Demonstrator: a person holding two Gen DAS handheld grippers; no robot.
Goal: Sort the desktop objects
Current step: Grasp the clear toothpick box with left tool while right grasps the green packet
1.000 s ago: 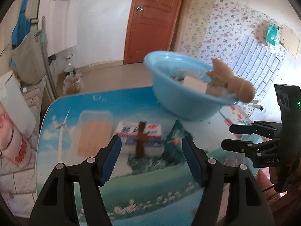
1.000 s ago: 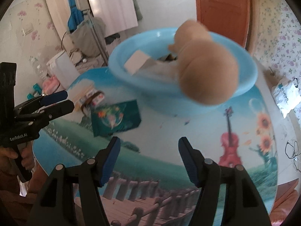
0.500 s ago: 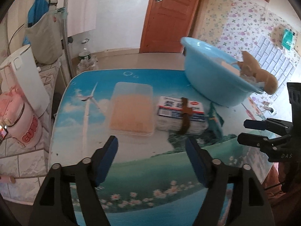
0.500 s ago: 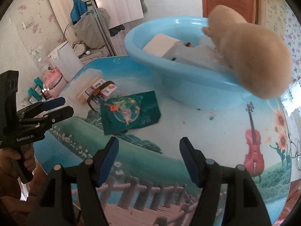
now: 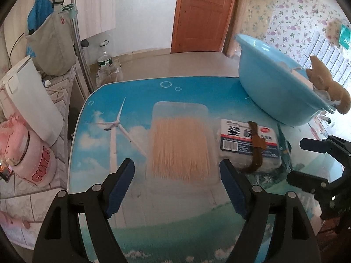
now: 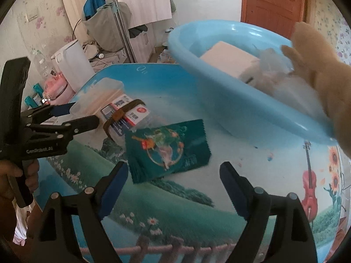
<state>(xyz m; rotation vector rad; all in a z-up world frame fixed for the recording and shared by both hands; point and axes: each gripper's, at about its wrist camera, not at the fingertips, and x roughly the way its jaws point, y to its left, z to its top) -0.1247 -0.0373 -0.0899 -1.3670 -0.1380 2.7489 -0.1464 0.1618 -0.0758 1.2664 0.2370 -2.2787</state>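
The printed bench carries a blue basin at its far right, a tan plush toy draped over the rim. Beside it lie a clear box of pale sticks, a banded packet touching that box, and a green sachet. The left hand-held gripper and right hand-held gripper — jaws just widened — stand apart, nothing between them.
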